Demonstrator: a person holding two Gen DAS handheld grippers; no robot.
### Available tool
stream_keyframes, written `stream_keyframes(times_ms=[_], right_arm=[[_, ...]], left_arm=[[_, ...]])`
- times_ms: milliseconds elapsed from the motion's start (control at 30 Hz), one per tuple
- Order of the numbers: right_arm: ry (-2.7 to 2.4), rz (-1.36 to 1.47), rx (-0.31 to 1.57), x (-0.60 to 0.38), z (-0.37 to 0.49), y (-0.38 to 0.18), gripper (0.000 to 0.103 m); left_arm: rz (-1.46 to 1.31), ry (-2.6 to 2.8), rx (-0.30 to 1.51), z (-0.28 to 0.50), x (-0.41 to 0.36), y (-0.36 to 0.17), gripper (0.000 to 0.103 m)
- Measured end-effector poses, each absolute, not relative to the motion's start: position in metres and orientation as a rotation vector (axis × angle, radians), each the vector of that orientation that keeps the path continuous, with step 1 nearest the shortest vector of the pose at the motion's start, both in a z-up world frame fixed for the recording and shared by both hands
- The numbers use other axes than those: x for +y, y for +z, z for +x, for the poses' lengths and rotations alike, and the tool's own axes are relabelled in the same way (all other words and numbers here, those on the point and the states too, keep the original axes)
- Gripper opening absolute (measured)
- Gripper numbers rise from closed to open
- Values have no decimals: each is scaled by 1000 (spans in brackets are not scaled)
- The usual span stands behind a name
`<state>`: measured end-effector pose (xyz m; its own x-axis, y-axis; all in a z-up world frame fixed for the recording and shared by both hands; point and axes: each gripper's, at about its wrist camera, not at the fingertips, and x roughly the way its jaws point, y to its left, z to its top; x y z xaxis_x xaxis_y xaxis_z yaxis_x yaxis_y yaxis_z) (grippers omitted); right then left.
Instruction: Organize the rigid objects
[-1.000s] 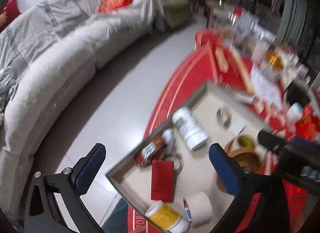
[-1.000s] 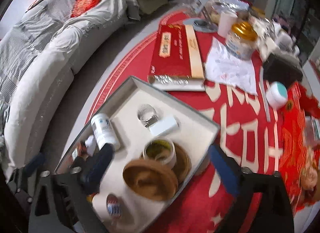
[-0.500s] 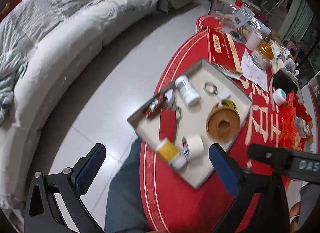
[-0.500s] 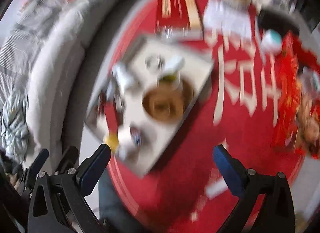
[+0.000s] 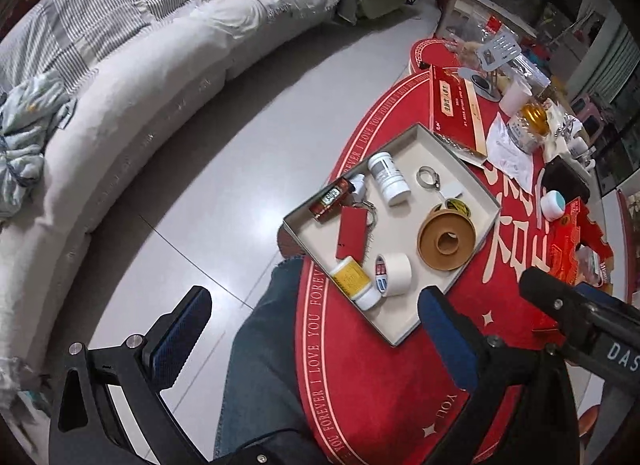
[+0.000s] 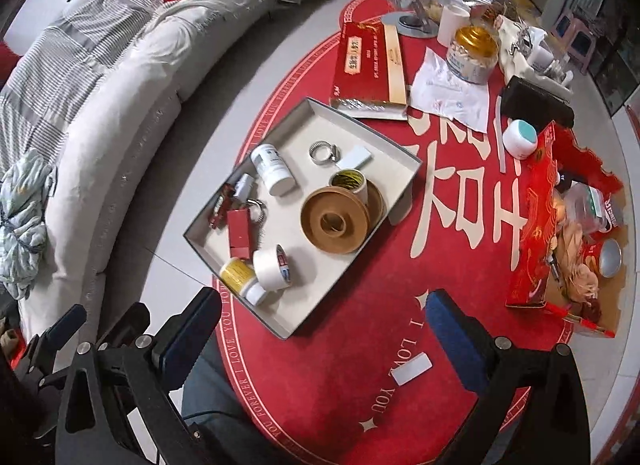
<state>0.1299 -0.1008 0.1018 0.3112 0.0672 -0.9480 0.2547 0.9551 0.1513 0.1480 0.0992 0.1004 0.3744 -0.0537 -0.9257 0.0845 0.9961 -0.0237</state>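
Both claws hang spread and empty above the near edge of the red table.

The tray (image 6: 404,157) lies ahead of both, its long axis running away toward the red box (image 6: 368,65). The left claw (image 5: 316,329) sits nearer its near corner, where the yellow-label bottle (image 5: 352,281) touches the white tape roll (image 5: 396,273). The right claw (image 6: 324,325) is closer to the loose white strip (image 6: 412,369).
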Motion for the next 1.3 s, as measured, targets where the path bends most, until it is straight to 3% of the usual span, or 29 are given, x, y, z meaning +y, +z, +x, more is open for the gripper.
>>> stream_keyframes(times_ms=[1300], right_arm=[[-138,265,1253,-92,125,105,103]], left_arm=[[49,-128,1185,140,99,96,103]])
